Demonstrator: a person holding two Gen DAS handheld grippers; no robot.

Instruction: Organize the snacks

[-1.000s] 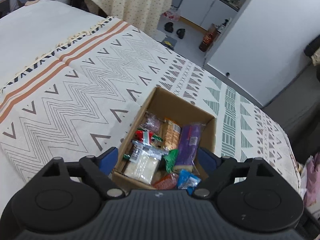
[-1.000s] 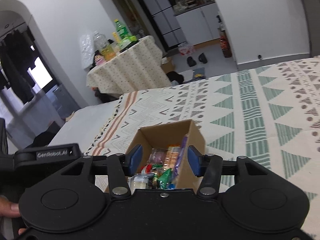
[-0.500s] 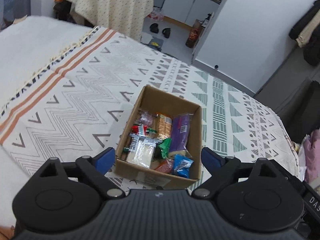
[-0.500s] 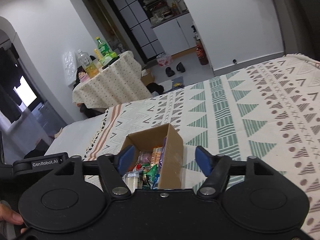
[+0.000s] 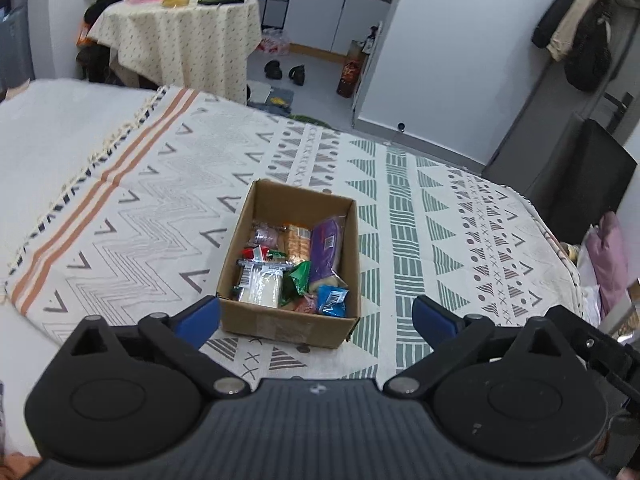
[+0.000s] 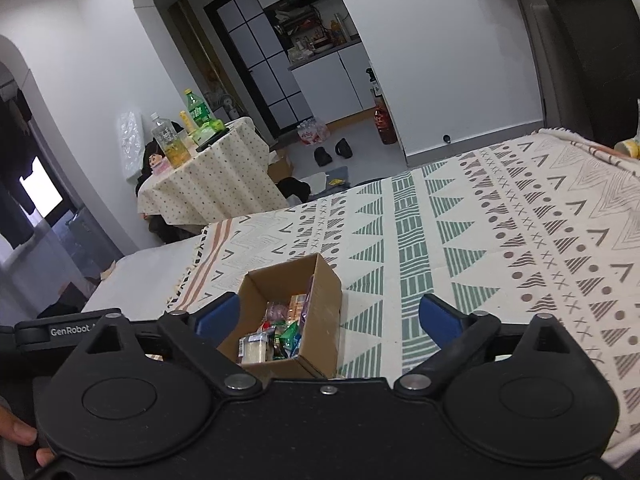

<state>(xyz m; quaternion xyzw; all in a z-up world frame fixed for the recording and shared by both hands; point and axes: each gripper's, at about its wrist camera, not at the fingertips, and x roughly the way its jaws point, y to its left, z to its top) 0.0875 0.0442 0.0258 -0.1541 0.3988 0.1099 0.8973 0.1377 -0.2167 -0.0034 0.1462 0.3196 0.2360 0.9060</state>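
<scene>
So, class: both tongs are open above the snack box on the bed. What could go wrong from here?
1. The cardboard box sits on a soft patterned blanket, so pressing down could tip it.
2. The packets are crammed together; lifting the purple packet may drag the green wrapper out too.
3. The left tongs and right tongs hover over the same box and could collide.

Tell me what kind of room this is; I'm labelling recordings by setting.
Probably a small studio flat: a bed with a patterned blanket, a clothed round table holding bottles, and kitchen cabinets beyond.
</scene>
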